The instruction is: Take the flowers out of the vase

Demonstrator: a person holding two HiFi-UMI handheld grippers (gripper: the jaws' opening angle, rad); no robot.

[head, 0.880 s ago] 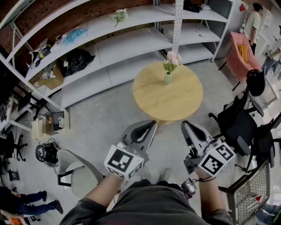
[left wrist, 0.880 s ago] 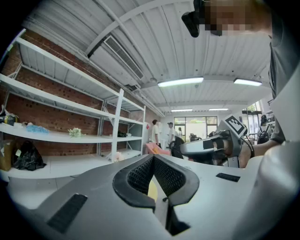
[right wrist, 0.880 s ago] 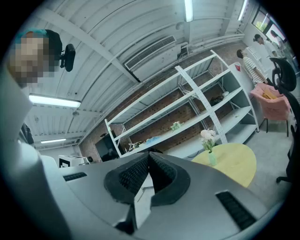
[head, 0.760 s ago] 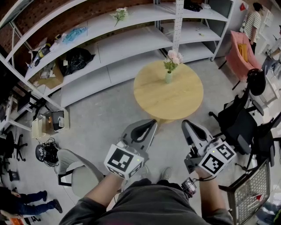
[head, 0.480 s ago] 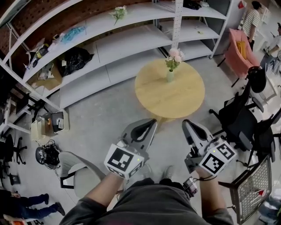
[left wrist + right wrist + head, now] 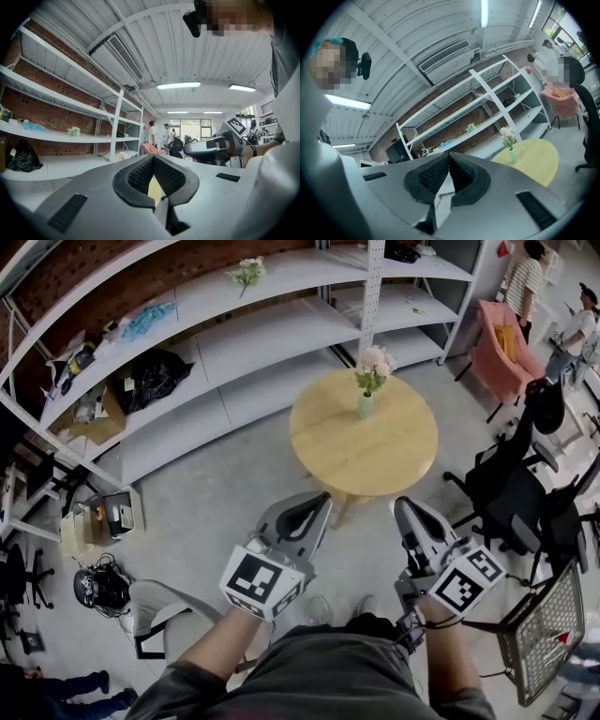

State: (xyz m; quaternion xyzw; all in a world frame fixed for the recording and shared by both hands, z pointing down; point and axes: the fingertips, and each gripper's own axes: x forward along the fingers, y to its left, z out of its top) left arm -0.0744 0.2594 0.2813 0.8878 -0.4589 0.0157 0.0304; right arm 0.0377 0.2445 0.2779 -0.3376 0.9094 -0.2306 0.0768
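Observation:
Pink and white flowers [image 6: 375, 362] stand upright in a small pale green vase [image 6: 364, 406] near the far edge of a round wooden table [image 6: 366, 451]. Both grippers are held level in front of the person's body, short of the table. My left gripper [image 6: 319, 498] is shut with nothing in it; in the left gripper view its tips [image 6: 153, 157] meet. My right gripper [image 6: 405, 505] is also shut and empty. In the right gripper view its jaws [image 6: 449, 153] are closed, with the flowers [image 6: 506, 133] and vase [image 6: 513, 155] far ahead to the right.
Long white shelves [image 6: 244, 334] run behind the table, with a black bag [image 6: 155, 376] and another flower bunch [image 6: 247, 271] on them. Black office chairs [image 6: 511, 507] and a pink armchair [image 6: 494, 351] stand right. A grey chair [image 6: 173, 615] is at lower left, and people [image 6: 521, 282] stand at the back right.
The head view has shifted a little, so the table and the shelves sit slightly differently in the frame. Both grippers keep the same pose with jaws closed.

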